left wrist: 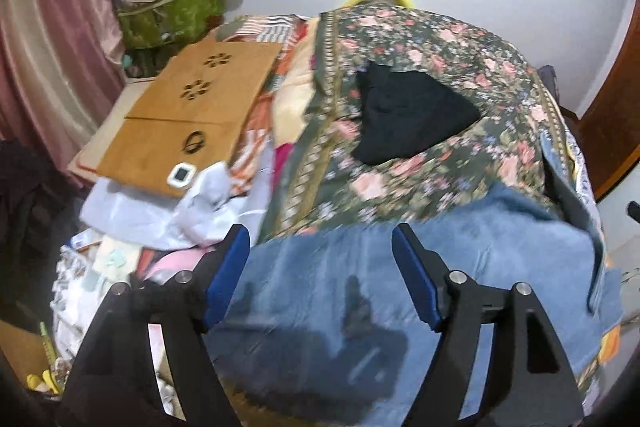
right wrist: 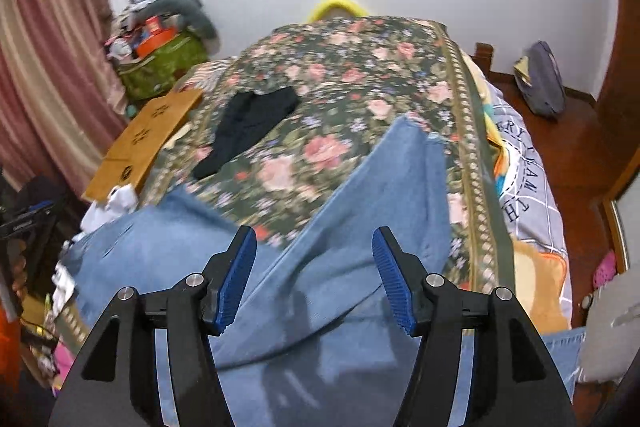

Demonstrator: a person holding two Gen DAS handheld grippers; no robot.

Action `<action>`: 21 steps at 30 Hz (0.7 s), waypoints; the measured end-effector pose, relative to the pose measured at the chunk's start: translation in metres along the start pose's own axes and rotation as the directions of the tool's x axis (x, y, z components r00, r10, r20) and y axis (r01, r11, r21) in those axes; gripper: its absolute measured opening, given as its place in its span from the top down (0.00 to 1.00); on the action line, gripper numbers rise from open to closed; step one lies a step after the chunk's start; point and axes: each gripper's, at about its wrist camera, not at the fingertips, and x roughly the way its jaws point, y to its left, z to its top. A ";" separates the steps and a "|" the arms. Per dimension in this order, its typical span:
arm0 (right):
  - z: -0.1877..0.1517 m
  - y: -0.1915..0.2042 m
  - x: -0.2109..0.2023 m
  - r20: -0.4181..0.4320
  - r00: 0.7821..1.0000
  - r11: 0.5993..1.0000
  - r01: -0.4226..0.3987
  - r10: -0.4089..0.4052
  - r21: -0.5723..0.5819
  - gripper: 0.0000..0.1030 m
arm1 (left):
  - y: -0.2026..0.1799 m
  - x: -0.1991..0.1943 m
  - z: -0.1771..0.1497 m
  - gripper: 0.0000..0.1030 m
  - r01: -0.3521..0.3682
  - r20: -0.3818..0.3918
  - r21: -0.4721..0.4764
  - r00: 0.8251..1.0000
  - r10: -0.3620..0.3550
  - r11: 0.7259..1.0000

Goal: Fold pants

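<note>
Blue jeans [left wrist: 420, 267] lie spread on the near end of a bed with a floral cover [left wrist: 440, 47]. In the right wrist view the jeans [right wrist: 340, 247] show two legs that spread apart toward the far side. My left gripper [left wrist: 320, 239] is open and empty, above the jeans. My right gripper [right wrist: 314, 239] is open and empty, above the spot where the legs meet. A folded black garment [left wrist: 404, 115] lies further up the bed; it also shows in the right wrist view [right wrist: 248, 127].
A wooden lap board [left wrist: 192, 115] lies at the bed's left edge with a small white device [left wrist: 182, 175] on it. Loose clothes [left wrist: 168, 211] pile beside it. A full green bag [left wrist: 168, 11] stands by the pink curtain [left wrist: 48, 47]. A grey bag [right wrist: 540, 83] sits on the brown floor at right.
</note>
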 end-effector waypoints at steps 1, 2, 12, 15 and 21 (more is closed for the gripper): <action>0.005 -0.005 0.007 -0.006 1.000 1.000 0.007 -0.007 0.007 0.45 | -0.008 0.007 0.008 0.29 0.005 -0.006 0.010 1.000 -0.005 1.000; 0.011 -0.010 0.016 -0.014 1.000 1.000 0.017 -0.017 0.012 0.45 | -0.014 0.013 0.013 0.29 0.006 -0.010 0.017 1.000 -0.005 1.000; 0.063 -0.056 0.126 -0.135 0.990 0.991 0.067 -0.050 0.119 0.45 | -0.071 0.082 0.059 0.23 0.044 -0.076 0.095 0.996 -0.037 0.994; 0.075 -0.065 0.162 -0.172 0.983 0.987 0.081 -0.057 0.138 0.45 | -0.084 0.101 0.063 0.23 0.049 -0.103 0.130 0.994 -0.036 0.990; 0.087 -0.079 0.217 -0.241 0.967 0.981 0.117 -0.078 0.155 0.52 | -0.103 0.123 0.060 0.23 0.045 -0.130 0.199 0.991 -0.020 0.979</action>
